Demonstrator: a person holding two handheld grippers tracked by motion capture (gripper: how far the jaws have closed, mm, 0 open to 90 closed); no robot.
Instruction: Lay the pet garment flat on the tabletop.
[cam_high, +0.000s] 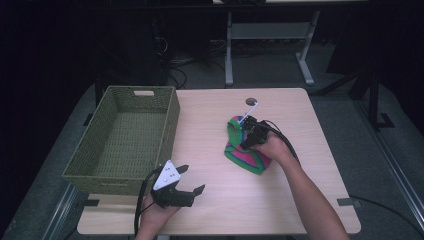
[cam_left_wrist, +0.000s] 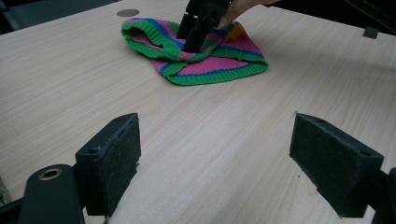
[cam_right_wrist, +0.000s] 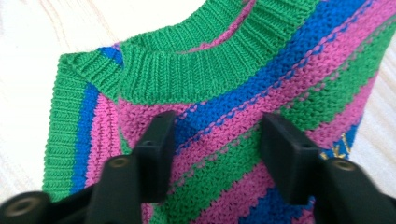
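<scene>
The high view shows a wicker basket (cam_high: 125, 140) left of the striped knit sweater (cam_high: 248, 150) on the table (cam_high: 310, 200). The right gripper (cam_right_wrist: 215, 140) presses onto the sweater (jaws half closed, fabric between them). The left gripper (cam_left_wrist: 215, 163) gapes wide, nearer the basket.

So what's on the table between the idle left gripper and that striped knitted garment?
Nothing: in the left gripper view, bare wooden tabletop runs from the open left gripper to the striped knitted garment.
</scene>
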